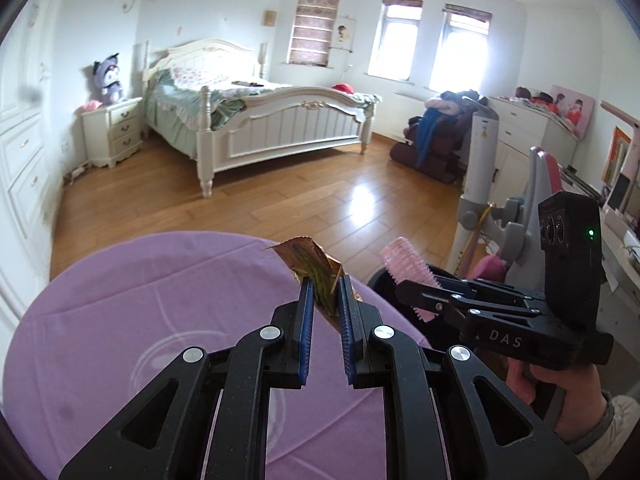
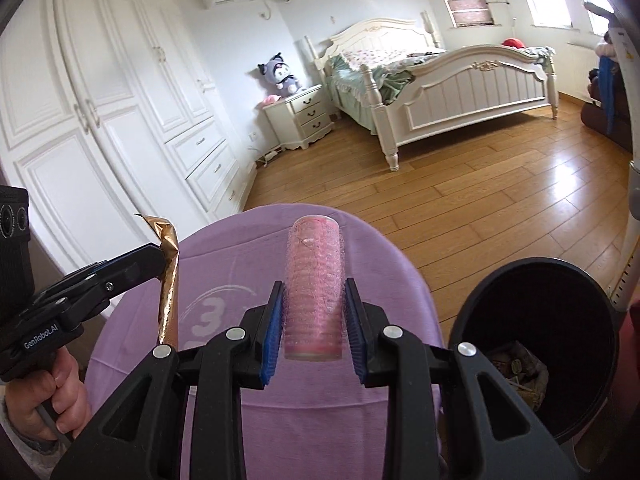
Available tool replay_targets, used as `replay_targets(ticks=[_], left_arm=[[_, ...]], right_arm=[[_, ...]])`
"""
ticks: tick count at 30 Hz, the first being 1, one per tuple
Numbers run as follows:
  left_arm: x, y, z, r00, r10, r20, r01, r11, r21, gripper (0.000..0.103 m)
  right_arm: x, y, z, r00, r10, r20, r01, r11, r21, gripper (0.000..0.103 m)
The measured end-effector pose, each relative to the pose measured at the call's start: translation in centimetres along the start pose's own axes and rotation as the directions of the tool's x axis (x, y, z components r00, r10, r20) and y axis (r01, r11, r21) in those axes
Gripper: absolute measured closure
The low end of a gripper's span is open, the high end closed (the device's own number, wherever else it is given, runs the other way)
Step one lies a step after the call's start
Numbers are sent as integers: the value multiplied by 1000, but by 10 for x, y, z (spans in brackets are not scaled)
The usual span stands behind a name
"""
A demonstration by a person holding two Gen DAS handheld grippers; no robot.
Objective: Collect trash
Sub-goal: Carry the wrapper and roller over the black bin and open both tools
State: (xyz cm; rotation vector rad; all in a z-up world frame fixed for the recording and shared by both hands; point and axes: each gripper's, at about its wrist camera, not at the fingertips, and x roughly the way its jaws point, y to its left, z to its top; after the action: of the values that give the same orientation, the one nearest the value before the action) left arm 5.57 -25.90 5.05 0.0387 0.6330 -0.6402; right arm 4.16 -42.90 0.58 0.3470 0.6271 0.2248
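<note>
My left gripper (image 1: 324, 284) is shut on a crumpled gold-brown wrapper (image 1: 310, 258) and holds it above the round table with the purple cloth (image 1: 120, 320). In the right wrist view the wrapper (image 2: 168, 280) hangs from the left gripper (image 2: 160, 254) at the table's left edge. My right gripper (image 2: 314, 292) is shut on a pink hair roller (image 2: 315, 280), held over the purple cloth (image 2: 400, 280); the roller also shows in the left wrist view (image 1: 404, 264). A black trash bin (image 2: 536, 344) stands to the right of the table, with some trash inside.
A white bed (image 1: 272, 120) and a nightstand (image 1: 114, 130) stand across the wooden floor (image 1: 320, 196). A white wardrobe (image 2: 100, 120) lines the left wall. A chair and a desk with clutter (image 1: 540, 184) are on the right.
</note>
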Motion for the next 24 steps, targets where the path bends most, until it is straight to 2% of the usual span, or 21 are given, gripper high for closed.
replay_targets(ticks=[11, 18, 24], left_arm=[[96, -68, 18, 989, -129, -68, 132, 990, 45, 89], [158, -110, 16, 975, -175, -137, 186, 980, 73, 89], [190, -136, 8, 963, -195, -186, 215, 972, 91, 89]], right_arm=[[-8, -83, -3, 992, -118, 38, 110, 981, 161, 74], [-13, -133, -18, 984, -176, 29, 164, 955, 247, 74], [-23, -168, -32, 979, -203, 18, 190, 938, 290, 74]])
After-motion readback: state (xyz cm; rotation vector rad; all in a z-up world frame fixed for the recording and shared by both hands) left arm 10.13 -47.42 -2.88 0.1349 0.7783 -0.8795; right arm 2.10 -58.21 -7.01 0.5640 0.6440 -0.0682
